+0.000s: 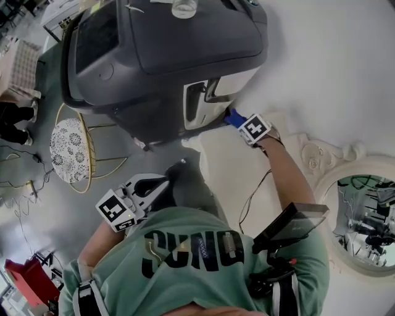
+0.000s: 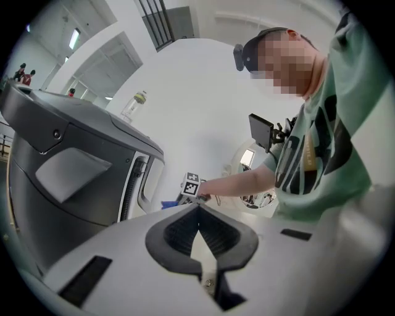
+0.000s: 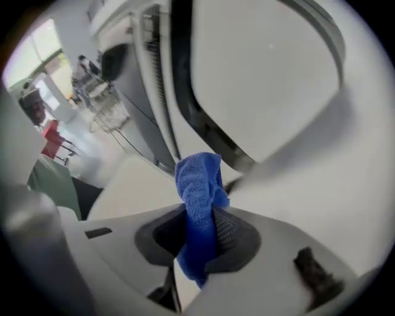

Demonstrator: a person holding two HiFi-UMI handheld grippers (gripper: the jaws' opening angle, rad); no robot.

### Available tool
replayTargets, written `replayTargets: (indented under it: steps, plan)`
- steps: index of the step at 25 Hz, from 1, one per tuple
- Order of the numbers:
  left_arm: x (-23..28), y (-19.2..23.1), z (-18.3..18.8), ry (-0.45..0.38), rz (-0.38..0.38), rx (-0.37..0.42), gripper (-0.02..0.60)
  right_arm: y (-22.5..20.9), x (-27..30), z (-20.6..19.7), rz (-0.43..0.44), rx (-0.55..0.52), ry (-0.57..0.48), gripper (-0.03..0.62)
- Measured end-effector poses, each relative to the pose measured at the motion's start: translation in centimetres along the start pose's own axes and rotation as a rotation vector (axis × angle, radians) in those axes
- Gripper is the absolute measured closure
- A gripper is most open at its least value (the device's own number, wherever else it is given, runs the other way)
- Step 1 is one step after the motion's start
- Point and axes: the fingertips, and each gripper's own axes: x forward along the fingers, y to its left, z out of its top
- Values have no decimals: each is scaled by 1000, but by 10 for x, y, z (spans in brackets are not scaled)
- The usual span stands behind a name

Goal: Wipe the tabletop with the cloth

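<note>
The blue cloth [image 3: 200,185] is pinched between the jaws of my right gripper [image 3: 207,216] and sticks up past the fingertips. In the head view this gripper [image 1: 239,121] holds the cloth [image 1: 232,117] against the foot of a big dark grey machine [image 1: 160,55], at the far edge of the cream tabletop [image 1: 225,173]. My left gripper [image 1: 168,179] hangs off the table's left side with its jaws shut on nothing [image 2: 199,207]. From there I see the right gripper's marker cube [image 2: 192,184] and the cloth [image 2: 168,203].
A clear bottle [image 1: 184,7] stands on the machine. On the floor to the left are a round gold-framed chair [image 1: 69,150] and a red object [image 1: 28,281]. An ornate white mirror [image 1: 364,222] lies at the right. A black device [image 1: 290,225] hangs on the person's chest.
</note>
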Motion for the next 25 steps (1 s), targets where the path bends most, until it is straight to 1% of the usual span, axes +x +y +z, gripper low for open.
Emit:
replayTargets:
  steps: [1, 2, 4, 6, 7, 9, 11, 13, 15, 17, 18, 20, 22, 24, 25]
  plan:
    - [3, 8, -1, 5, -4, -11, 572, -54, -5, -17, -111, 3, 59, 517]
    - [7, 16, -3, 11, -10, -22, 572, -98, -8, -40, -192, 20, 131, 516]
    - [17, 32, -5, 31, -30, -42, 572, -161, -4, -91, -283, 73, 282, 516]
    - [27, 46, -6, 52, -48, -56, 572, -200, 7, -133, -332, 123, 404, 516]
    - [31, 53, -6, 60, -56, -62, 572, -211, 12, -147, -350, 153, 447, 516]
    - [37, 64, -6, 74, -68, -75, 572, -223, 18, -158, -376, 209, 478, 516]
    - [40, 72, -7, 88, -75, -88, 572, -227, 24, -162, -384, 238, 487, 516]
    - [41, 77, -10, 96, -77, -102, 572, -230, 28, -165, -374, 249, 495, 516]
    - [42, 79, -14, 101, -78, -112, 572, -230, 30, -162, -360, 259, 473, 516]
    - [43, 75, -18, 102, -86, -116, 572, -218, 30, -153, -350, 248, 425, 516]
    - [43, 70, -20, 99, -93, -115, 572, -205, 28, -144, -341, 231, 397, 516]
    - [43, 58, -19, 83, -105, -107, 572, -164, 21, -118, -318, 162, 346, 516]
    - [41, 43, -15, 58, -111, -94, 572, -101, 21, -91, -255, 73, 318, 516]
    - [37, 27, -9, 31, -109, -73, 572, -22, 28, -60, -152, -33, 272, 516]
    - [34, 19, -7, 20, -105, -61, 572, 21, 34, -44, -95, -93, 233, 516]
